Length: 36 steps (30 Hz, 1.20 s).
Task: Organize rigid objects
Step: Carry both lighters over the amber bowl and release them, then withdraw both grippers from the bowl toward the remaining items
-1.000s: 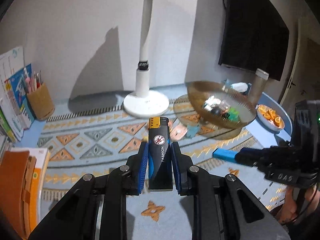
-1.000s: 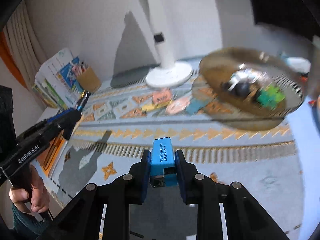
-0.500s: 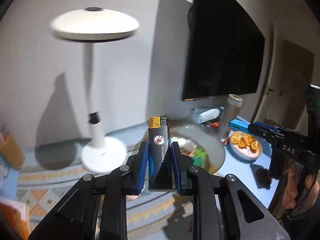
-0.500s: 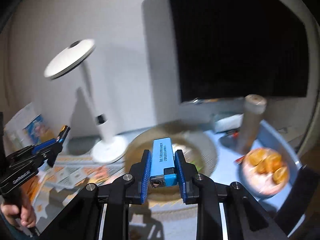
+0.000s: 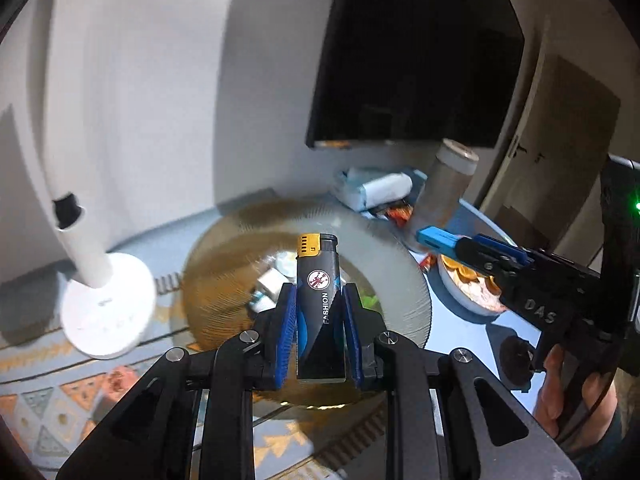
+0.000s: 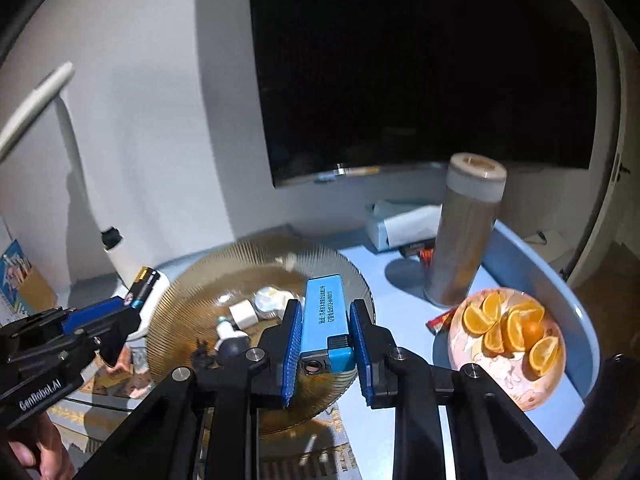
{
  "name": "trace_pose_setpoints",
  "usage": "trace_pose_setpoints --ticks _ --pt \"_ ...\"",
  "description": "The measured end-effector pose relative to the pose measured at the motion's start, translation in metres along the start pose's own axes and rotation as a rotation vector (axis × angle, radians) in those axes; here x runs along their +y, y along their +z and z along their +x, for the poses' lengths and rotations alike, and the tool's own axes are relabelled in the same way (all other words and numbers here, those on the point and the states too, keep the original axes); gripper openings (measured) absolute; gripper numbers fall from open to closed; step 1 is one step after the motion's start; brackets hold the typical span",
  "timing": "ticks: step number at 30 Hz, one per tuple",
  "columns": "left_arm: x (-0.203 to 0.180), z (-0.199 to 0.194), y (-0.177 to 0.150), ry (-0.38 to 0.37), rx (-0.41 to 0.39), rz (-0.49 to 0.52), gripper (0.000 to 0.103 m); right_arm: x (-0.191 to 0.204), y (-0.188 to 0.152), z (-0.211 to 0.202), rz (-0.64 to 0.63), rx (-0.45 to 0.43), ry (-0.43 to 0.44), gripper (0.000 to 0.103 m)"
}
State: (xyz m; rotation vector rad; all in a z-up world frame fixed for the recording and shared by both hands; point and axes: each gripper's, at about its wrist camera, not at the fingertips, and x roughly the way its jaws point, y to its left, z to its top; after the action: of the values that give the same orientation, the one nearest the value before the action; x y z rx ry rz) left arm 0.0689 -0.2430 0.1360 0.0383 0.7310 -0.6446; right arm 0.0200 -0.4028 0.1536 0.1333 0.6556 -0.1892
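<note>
Carrying step: left gripper [image 5: 319, 332] clamps black lighter [image 5: 319, 304], right gripper [image 6: 326, 344] clamps blue lighter [image 6: 325, 320], both held over the glass bowl [image 6: 192, 280] of small items. Next, probably: lower each into the bowl, then release without hitting contents.

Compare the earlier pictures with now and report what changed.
Both grippers swung from above the patterned mat to the amber glass bowl. The left gripper now holds its black lighter over the bowl, and the right gripper its blue lighter. Unchanged: both jaws shut on their lighters; nothing released.
</note>
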Motion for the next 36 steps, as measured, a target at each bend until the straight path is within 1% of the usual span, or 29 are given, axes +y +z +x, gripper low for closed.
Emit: trace_pose_setpoints --ticks 1,2,3,4,5,6,7,8,10,12,15,17,21,22,23,25,27,29,31,34,36 --pt "-0.002 0.005 0.0 -0.007 0.007 0.005 0.02 -0.001 0.0 0.005 0.005 0.006 -0.006 0.024" --pt "-0.004 0.011 -0.001 -0.023 0.015 0.008 0.024 -0.001 0.0 0.008 0.011 0.012 -0.011 0.024" --pt "-0.005 0.014 0.0 -0.041 0.018 0.007 0.033 -0.002 0.001 0.012 0.016 0.02 -0.012 0.026" --pt "-0.004 0.017 0.0 -0.051 0.024 -0.003 0.063 -0.003 0.002 0.017 0.017 0.029 -0.013 0.031" --pt "-0.002 0.017 0.0 -0.036 0.021 -0.025 0.092 -0.003 0.002 0.018 0.017 0.028 -0.017 0.034" --pt "0.001 0.012 -0.001 -0.027 -0.002 -0.042 0.095 -0.003 0.002 0.016 0.017 0.021 -0.017 0.038" --pt "0.005 0.005 -0.002 -0.033 -0.038 -0.056 0.095 -0.004 0.003 0.012 0.02 0.011 -0.016 0.042" --pt "0.009 -0.004 -0.003 -0.056 -0.053 -0.061 0.095 -0.005 0.003 0.008 0.026 0.004 -0.014 0.044" --pt "0.016 -0.016 -0.004 -0.066 -0.051 -0.076 0.095 -0.008 0.004 -0.003 0.044 -0.012 -0.005 0.048" --pt "0.029 -0.038 -0.008 -0.053 -0.071 -0.101 0.095 -0.009 0.004 -0.014 0.068 -0.02 0.007 0.049" --pt "0.046 -0.075 -0.017 -0.018 -0.104 -0.128 0.095 -0.004 0.003 -0.029 0.094 -0.026 0.047 0.06" --pt "0.056 -0.103 -0.022 0.007 -0.139 -0.141 0.095 0.007 0.002 -0.044 0.092 -0.04 0.08 0.061" --pt "0.081 -0.171 -0.033 0.084 -0.223 -0.171 0.096 0.041 -0.001 -0.073 0.061 -0.052 0.166 0.063" --pt "0.086 -0.185 -0.036 0.099 -0.238 -0.181 0.102 0.053 -0.003 -0.081 0.054 -0.049 0.202 0.065" --pt "0.092 -0.201 -0.042 0.122 -0.254 -0.197 0.102 0.06 -0.004 -0.085 0.049 -0.046 0.221 0.067" --pt "0.1 -0.219 -0.05 0.14 -0.257 -0.207 0.102 0.082 -0.01 -0.095 0.028 -0.036 0.272 0.08" --pt "0.106 -0.234 -0.063 0.162 -0.262 -0.204 0.102 0.1 -0.018 -0.101 0.006 -0.029 0.306 0.082" --pt "0.112 -0.24 -0.078 0.214 -0.249 -0.195 0.102 0.122 -0.029 -0.104 -0.033 -0.011 0.334 0.082" --pt "0.117 -0.237 -0.091 0.247 -0.227 -0.192 0.102 0.14 -0.044 -0.101 -0.068 0.011 0.35 0.083" --pt "0.134 -0.22 -0.119 0.266 -0.154 -0.215 0.102 0.159 -0.073 -0.084 -0.103 0.069 0.359 0.085" --pt "0.148 -0.195 -0.142 0.283 -0.092 -0.248 0.102 0.166 -0.092 -0.069 -0.121 0.106 0.355 0.085"
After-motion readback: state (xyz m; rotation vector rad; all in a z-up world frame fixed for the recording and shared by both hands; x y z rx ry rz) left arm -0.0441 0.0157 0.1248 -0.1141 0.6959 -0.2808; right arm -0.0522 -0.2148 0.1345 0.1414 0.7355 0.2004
